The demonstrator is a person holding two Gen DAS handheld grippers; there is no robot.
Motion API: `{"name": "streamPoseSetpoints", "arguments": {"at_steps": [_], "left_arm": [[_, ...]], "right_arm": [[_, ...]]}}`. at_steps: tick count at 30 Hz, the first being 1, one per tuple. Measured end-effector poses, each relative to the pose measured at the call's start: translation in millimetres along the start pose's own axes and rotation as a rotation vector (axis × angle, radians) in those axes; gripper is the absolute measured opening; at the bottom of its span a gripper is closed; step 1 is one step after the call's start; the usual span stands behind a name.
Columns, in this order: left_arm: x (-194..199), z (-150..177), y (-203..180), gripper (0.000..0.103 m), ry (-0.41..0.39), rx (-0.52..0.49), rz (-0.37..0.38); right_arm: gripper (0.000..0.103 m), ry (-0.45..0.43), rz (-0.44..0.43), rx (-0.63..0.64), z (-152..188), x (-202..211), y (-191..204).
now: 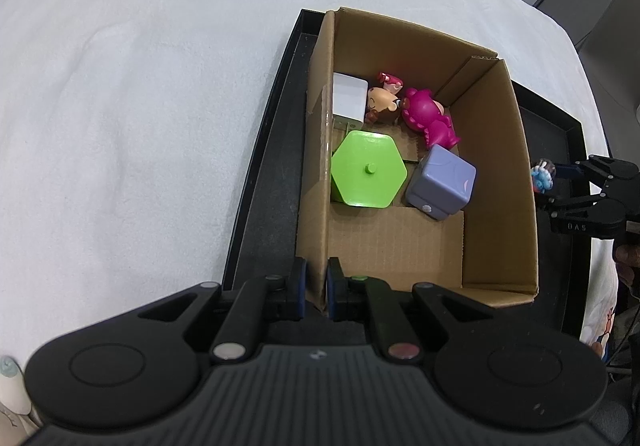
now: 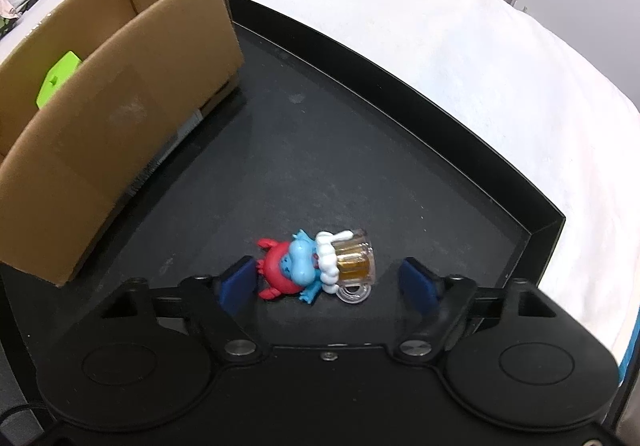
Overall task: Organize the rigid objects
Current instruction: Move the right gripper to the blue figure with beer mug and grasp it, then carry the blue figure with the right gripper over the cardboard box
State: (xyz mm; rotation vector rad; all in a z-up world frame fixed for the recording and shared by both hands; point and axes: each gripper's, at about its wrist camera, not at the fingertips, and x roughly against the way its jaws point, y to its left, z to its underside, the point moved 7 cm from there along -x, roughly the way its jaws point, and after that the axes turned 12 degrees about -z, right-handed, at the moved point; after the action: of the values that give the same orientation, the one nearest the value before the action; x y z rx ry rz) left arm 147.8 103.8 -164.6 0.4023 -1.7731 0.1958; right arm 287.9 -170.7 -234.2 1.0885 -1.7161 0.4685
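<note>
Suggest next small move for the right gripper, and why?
Probably close the right gripper on the blue figurine: it lies on the black tray between the open fingers, untouched. The left gripper already clamps the cardboard box wall.

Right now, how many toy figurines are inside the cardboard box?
2: a magenta plastic bear figurine and a small tan-headed figurine, side by side at the far end. Others may be hidden.

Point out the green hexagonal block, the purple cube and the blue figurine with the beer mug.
green hexagonal block (image 1: 368, 170), left wrist view, on its top face.
purple cube (image 1: 442, 178), left wrist view, on its upper face.
blue figurine (image 2: 298, 260), right wrist view, on its head.
</note>
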Motion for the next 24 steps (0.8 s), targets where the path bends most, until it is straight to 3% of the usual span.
{"name": "streamPoseSetpoints", "arguments": {"at_steps": [1, 9, 24], "left_arm": [[0, 0, 0, 0.009, 0.001, -0.001, -0.001], [0, -1, -1, 0.009, -0.001, -0.005, -0.008], [1, 1, -1, 0.009, -0.005, -0.006, -0.010]], "right_arm": [[0.059, -0.001, 0.000, 0.002, -2, 0, 1], [0.059, 0.010, -0.029, 0.028, -3, 4, 12], [0.059, -0.168, -0.085, 0.038, -29, 53, 26]]}}
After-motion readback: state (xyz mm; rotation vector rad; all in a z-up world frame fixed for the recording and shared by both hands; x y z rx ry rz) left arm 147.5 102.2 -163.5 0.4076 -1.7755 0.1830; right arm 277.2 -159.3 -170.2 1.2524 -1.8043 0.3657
